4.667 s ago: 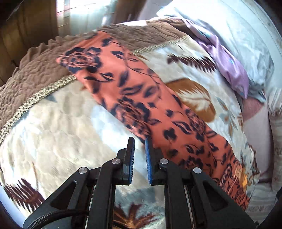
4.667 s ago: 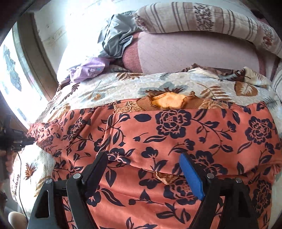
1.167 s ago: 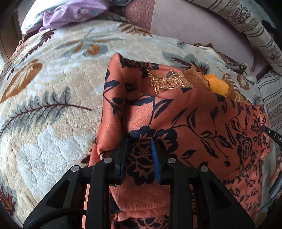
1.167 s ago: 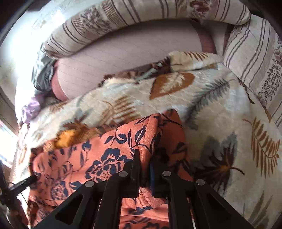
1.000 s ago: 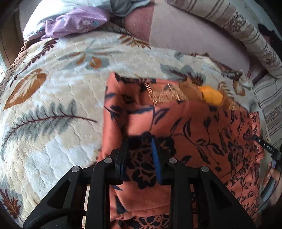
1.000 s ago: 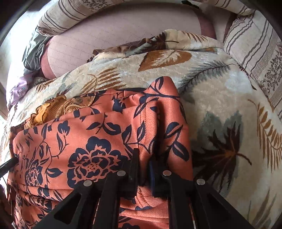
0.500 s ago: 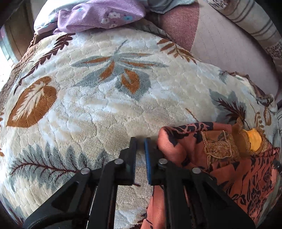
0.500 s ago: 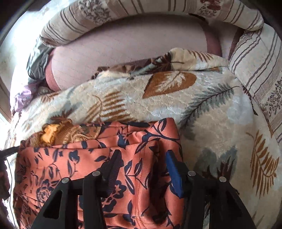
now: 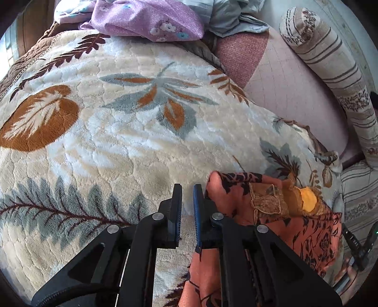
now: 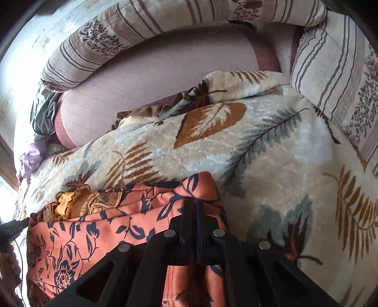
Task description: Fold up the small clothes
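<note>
An orange garment with a dark blue flower print [image 9: 314, 233] lies folded on a cream leaf-patterned blanket [image 9: 132, 132]; its gold-trimmed neckline with a yellow lining faces the pillows. My left gripper [image 9: 187, 189] sits just left of the garment's left fold, jaws nearly closed with a narrow empty gap. In the right wrist view the garment [image 10: 99, 231] fills the lower left. My right gripper [image 10: 195, 205] is shut over the garment's right edge; whether cloth is pinched between the jaws I cannot tell.
A purple flowered cloth [image 9: 146, 16] and a grey cloth [image 9: 231, 16] lie at the far left end. A pink cushion [image 10: 151, 78] and striped pillows [image 10: 165, 21] border the blanket at the back and right [image 10: 340, 78].
My left gripper let go of the fold about a second ago and now sits beside it on the blanket. My right gripper opened half a second ago and has shut again on the right edge.
</note>
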Available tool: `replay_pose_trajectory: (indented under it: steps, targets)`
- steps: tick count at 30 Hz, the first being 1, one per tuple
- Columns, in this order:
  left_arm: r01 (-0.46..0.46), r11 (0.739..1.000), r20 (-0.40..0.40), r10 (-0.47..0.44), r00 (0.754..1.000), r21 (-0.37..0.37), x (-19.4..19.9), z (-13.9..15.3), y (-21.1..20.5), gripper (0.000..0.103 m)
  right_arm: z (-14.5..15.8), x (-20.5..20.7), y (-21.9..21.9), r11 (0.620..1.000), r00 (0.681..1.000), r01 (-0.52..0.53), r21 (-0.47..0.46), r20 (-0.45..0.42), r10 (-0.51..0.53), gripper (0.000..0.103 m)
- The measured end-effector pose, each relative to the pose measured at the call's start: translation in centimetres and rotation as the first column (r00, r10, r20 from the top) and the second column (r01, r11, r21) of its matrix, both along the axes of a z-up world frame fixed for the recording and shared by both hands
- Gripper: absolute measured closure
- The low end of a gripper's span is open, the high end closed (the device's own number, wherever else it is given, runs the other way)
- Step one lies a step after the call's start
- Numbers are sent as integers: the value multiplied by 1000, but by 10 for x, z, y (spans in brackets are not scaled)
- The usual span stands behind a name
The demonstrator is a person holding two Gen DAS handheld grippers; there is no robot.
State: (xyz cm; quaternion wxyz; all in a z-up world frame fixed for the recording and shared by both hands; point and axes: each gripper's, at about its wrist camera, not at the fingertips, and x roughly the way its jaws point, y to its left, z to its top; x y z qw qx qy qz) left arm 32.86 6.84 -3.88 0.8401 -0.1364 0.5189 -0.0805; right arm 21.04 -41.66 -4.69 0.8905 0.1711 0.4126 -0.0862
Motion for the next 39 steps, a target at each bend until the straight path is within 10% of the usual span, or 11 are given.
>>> replay_pose_trajectory:
  steps: [3,8,12,15,21,26,30,39]
  targets:
    - [26,996,-3,-26,1000,82,1,-4,-12,79,1,-10,9,1000,1000,-4,-8,13,4,33]
    - [20,989,16,-22,1000,143,8,-10,-25,79,-7,-4,21,998,999,-49,-49,-21,48,37]
    - [11,985,20,-14,1000,172,9,-16,-26,94,-21,7,23,994,994,-80,-69,-79,75,94]
    - [5,983,19,-9,1000,185,8,-20,-24,96,-15,3,24,990,995,-93,-105,-58,87,100]
    - [45,955,29,-56,998,294,7,-19,-39,96,-28,4,21,974,995,-66,-215,-93,46,101]
    - [37,973,34,-46,998,227,-13,1,-21,96,-12,-12,20,972,998,-39,-231,-61,26,96]
    - [24,979,65,-38,997,202,-50,20,-4,96,10,-34,26,965,999,-49,-258,-23,44,66]
    - [-15,991,147,-5,989,133,-148,69,21,96,64,-118,46,979,988,-69,-191,123,93,63]
